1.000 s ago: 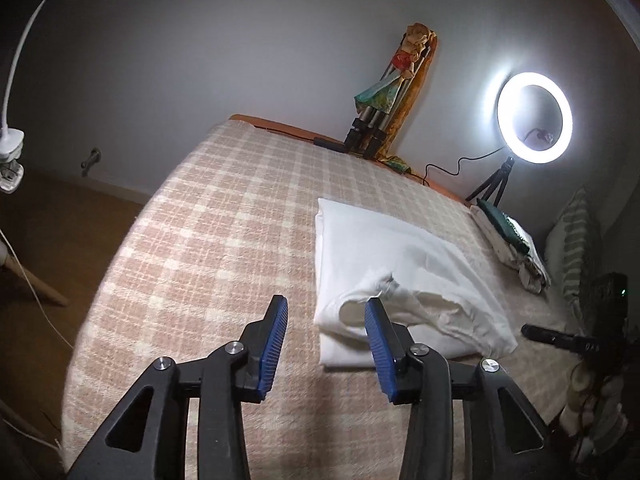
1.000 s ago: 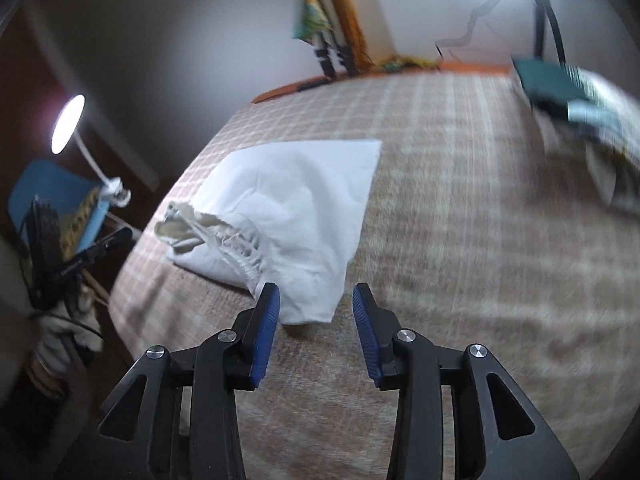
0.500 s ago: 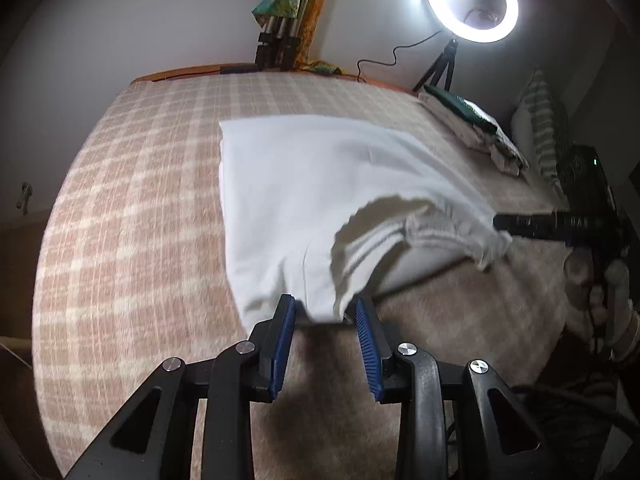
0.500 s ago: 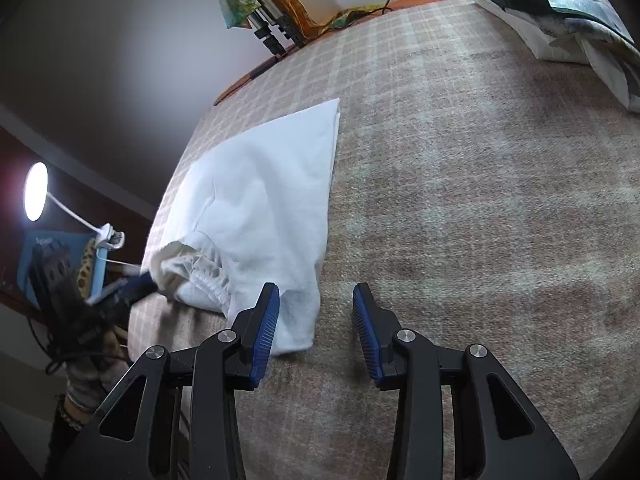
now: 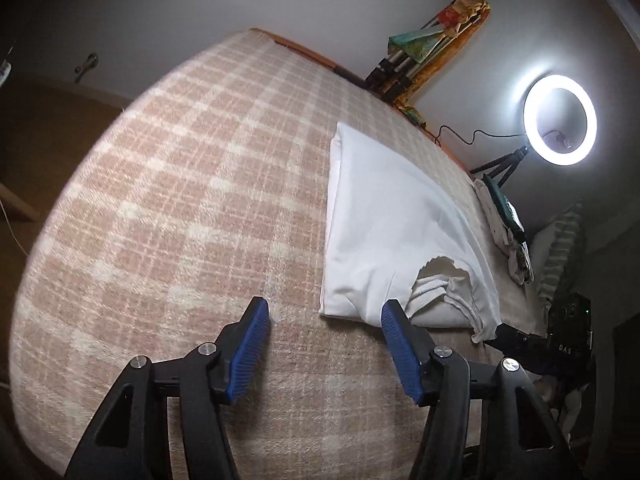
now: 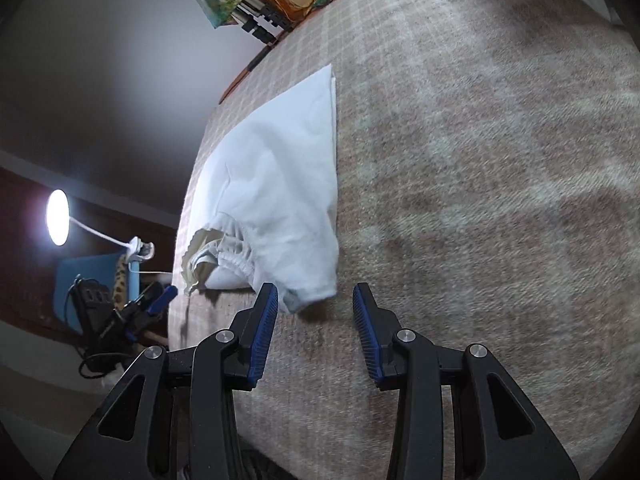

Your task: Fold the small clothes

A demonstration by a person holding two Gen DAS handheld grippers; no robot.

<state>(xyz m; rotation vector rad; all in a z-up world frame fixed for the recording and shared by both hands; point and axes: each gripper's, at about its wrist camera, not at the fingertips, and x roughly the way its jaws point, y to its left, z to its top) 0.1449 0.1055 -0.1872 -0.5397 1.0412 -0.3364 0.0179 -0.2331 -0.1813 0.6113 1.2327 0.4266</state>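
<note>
lamp (image 6: 57, 217): far left, off the bed, lit. Not in my way.
L gripper (image 5: 325, 338): pads apart, nothing in it. Hangs over the blanket (image 5: 168, 200) at the near edge, just left of the cloth's near-left corner; R pad overlaps that corner in view, can't tell if touching.
cloth (image 5: 392, 220): white, already folded lengthwise, lying flat mid-bed, long axis near to far. Elastic waistband (image 5: 444, 292) bunched + gaping at the near end, edges not lined up.
R gripper (image 6: 314, 312): pads apart too, empty. Sits at the cloth's near-right corner (image 6: 312, 294), which pokes between the pads but isn't pinched.
clothes pile (image 5: 506, 224): far right by the ring light (image 5: 560, 120), well apart from the cloth.
step (my guess): pinch both near corners, carry the near end to the far end.
risk 1: grab top layer only → layers split, fold opens up.
risk 2: waistband is lumpy; folding over it w/o smoothing → crooked, bulky stack.
risk 3: L pad closes left of the corner → catches blanket, drags it + shifts the cloth.
risk 4: uneven lift L vs R → skewed edge.
</note>
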